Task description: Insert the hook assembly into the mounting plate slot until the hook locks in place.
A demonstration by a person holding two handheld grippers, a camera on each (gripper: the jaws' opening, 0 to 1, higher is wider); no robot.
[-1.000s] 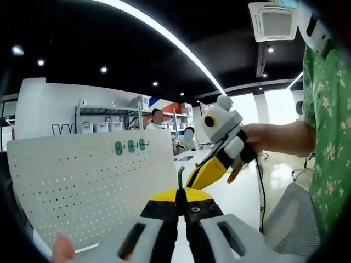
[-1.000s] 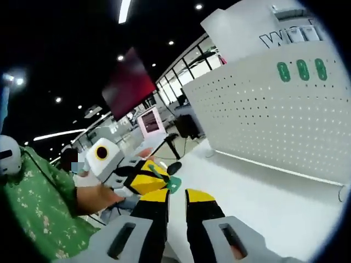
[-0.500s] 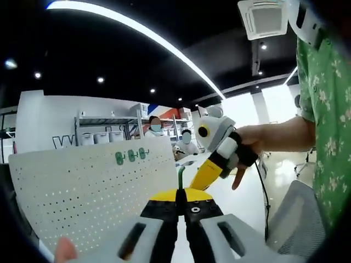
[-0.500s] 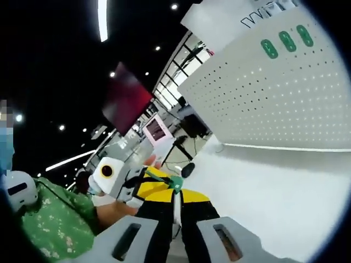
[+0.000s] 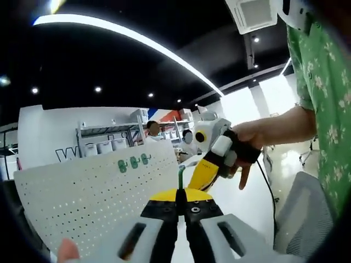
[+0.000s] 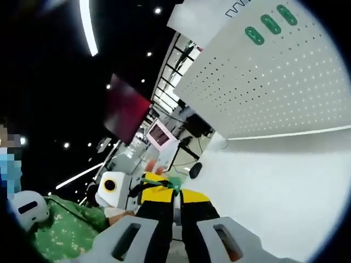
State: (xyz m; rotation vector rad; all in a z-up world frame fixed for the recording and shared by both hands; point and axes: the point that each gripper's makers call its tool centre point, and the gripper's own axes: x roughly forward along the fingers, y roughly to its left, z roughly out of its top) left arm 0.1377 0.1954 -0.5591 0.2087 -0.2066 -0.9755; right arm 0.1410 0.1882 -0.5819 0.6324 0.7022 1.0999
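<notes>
In the left gripper view, the left gripper (image 5: 181, 205) has its jaws pressed together on the stem of a green hook (image 5: 180, 178), which rises straight up from between the yellow-topped jaw tips and bends over at its upper end. Ahead and to the left of the gripper stands the white perforated mounting plate (image 5: 88, 197), tilted in this view, with three green hooks (image 5: 133, 161) side by side near its upper edge. Just beyond the held hook, to its right, the right gripper (image 5: 211, 167) points down towards it, gripped by a hand (image 5: 249, 143) reaching from a green flowered sleeve (image 5: 321, 98).

In the right gripper view, the right gripper (image 6: 176, 198) has its jaws nearly together with only a thin gap, nothing visibly between them. Just past its tips on the left sits the left gripper (image 6: 151, 183) with a bit of green at its tips. The mounting plate (image 6: 274, 87) rises ahead to the right, well apart from the gripper, over the white bench (image 6: 274, 192).
</notes>
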